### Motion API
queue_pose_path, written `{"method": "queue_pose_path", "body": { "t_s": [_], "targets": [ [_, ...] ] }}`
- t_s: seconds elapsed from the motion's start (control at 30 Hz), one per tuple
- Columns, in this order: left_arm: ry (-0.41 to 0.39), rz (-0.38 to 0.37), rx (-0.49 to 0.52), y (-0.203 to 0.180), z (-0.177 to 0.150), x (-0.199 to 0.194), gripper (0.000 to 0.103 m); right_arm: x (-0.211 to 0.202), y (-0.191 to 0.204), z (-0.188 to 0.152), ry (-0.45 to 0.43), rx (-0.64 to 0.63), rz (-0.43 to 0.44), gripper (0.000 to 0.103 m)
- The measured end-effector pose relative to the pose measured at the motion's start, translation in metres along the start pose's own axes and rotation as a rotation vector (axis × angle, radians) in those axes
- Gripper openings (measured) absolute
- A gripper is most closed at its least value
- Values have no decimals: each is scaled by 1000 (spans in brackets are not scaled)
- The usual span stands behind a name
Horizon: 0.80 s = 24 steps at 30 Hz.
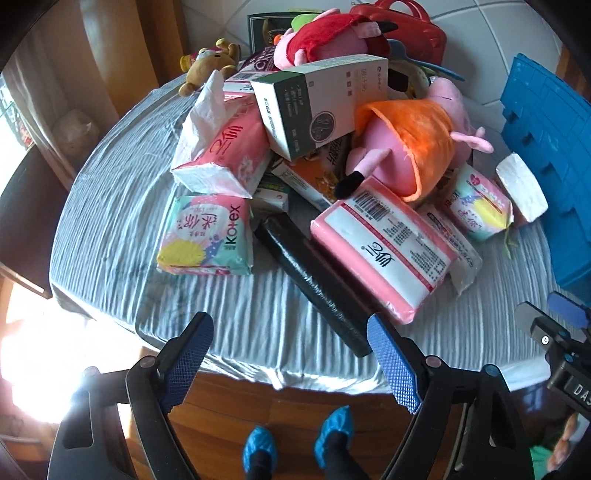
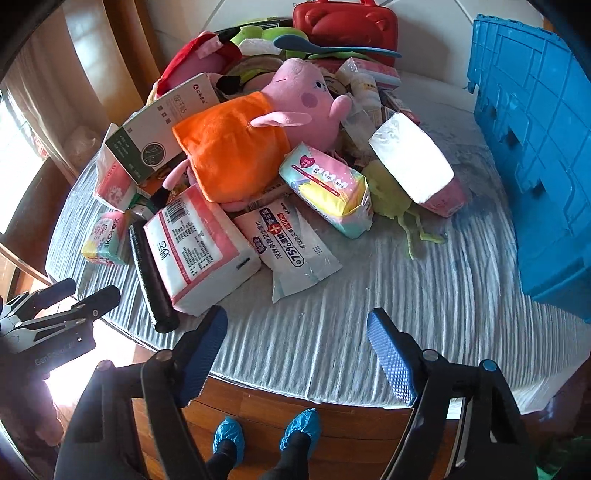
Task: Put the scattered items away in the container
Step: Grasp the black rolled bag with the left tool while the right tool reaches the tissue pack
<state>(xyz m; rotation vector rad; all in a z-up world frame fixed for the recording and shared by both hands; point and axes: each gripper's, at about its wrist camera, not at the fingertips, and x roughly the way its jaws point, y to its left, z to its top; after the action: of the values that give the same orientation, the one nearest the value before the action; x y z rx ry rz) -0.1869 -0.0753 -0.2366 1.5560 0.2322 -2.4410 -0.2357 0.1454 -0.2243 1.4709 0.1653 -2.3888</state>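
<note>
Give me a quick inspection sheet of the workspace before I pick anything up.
Surface: round table under a wrinkled grey-white cloth; near edge bare.
Job's things: blue ribbed plastic crate at the right; items piled in the middle, including a pink pig plush in an orange dress, a pink-and-white tissue pack, a black roll, a white wet-wipes pouch.
Clutter: red hard case and brown bear plush at the far edge.
Grippers: left gripper and right gripper both open, empty, hovering at the near edge.
Cables: nothing seen.
Surroundings: wooden floor; person's feet in blue shoe covers.
</note>
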Motion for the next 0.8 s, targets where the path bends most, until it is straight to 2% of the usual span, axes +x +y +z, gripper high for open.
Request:
{"method": "queue_pose_path", "body": {
  "t_s": [0.1,0.33,0.37,0.47,0.5,0.53,0.67,0.8],
  "targets": [
    [36,4,-38,-11,-1,19,71,16,-9,7,26,-43,25,78],
    [121,13,-127,-36,-2,64,70,40,-10,12,64,-93,77,79],
    [112,27,-124,-36,-2,66,69,43,-9,12,68,-101,81,79],
    [94,45,-120,-28,0,65,54,51,0,14,84,-137,111,76],
    [90,45,-121,-24,1,64,44,53,4,14,87,-148,128,67],
    [91,57,-125,-18,2,63,39,55,9,15,88,-157,143,63],
    [91,103,-131,3,8,61,38,60,33,25,76,-197,173,63],
    [85,104,-116,9,17,63,43,65,56,38,62,-234,176,63]
  ]
}}
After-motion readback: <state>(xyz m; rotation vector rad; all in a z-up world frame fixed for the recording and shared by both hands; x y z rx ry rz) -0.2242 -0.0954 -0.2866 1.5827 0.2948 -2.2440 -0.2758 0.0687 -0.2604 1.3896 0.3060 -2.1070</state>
